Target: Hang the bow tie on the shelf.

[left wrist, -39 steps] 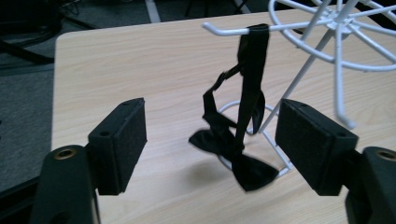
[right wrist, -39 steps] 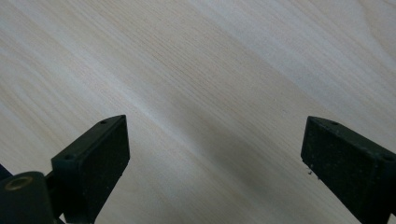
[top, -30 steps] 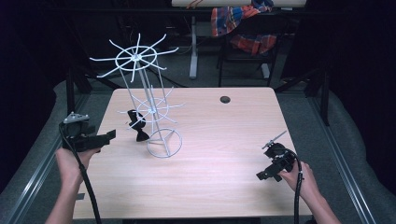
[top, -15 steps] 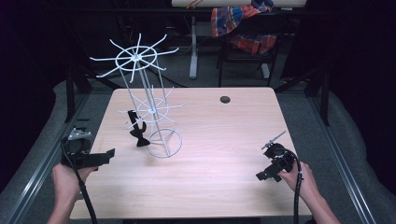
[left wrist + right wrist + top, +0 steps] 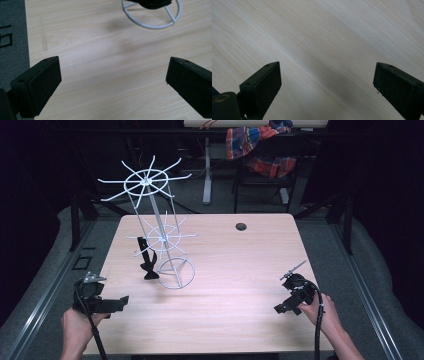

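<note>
Wooden table [image 5: 235,270] under the lights, dark floor all around. White wire rack [image 5: 159,237] stands far left, a black piece [image 5: 147,260] already hanging on its lower spokes, the rest bare. Left gripper [image 5: 120,302] sits near left, jaws just opened wide, nothing between them; right gripper [image 5: 281,307] waits near right, jaws spread, empty. Small black disc [image 5: 241,226] lies far off, nothing blocking.

Dim lab or studio recording bay

A lone wooden table [image 5: 240,270] under a spotlight, black drapes [image 5: 380,180] around it, grey carpet [image 5: 50,270], metal floor rails [image 5: 45,295].
</note>
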`<action>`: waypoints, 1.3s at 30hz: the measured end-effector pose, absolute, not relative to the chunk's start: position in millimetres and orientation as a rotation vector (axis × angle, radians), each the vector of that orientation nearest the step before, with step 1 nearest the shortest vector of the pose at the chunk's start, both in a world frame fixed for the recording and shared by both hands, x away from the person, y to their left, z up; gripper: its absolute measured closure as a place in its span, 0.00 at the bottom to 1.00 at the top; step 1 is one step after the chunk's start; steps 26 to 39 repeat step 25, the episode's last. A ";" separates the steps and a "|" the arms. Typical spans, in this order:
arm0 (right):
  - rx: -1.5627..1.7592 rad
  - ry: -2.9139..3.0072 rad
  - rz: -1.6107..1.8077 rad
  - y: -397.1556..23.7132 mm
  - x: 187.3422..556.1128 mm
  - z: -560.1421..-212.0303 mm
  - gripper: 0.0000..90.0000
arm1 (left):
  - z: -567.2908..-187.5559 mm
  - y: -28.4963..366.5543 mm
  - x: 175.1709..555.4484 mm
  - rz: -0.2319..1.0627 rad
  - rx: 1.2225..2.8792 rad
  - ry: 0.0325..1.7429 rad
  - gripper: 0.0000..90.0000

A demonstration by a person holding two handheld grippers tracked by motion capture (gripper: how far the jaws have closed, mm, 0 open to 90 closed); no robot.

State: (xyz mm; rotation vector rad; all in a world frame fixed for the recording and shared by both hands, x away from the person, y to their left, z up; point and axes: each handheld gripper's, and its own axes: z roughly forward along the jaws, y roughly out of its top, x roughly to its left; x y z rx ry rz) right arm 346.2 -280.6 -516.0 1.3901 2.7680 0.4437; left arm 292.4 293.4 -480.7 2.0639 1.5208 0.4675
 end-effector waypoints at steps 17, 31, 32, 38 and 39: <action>1.385 2.767 0.458 -279.1 344.8 -515.1 0.09 | -502.2 287.8 292.1 0.404 2.137 1.556 0.00; 1.368 2.784 0.440 -280.4 346.9 -516.6 0.09 | -503.8 289.2 292.9 0.398 2.119 1.564 0.00; 1.368 2.784 0.440 -280.4 346.9 -516.6 0.09 | -503.8 289.2 292.9 0.398 2.119 1.564 0.00; 1.368 2.784 0.440 -280.4 346.9 -516.6 0.09 | -503.8 289.2 292.9 0.398 2.119 1.564 0.00; 1.368 2.784 0.440 -280.4 346.9 -516.6 0.09 | -503.8 289.2 292.9 0.398 2.119 1.564 0.00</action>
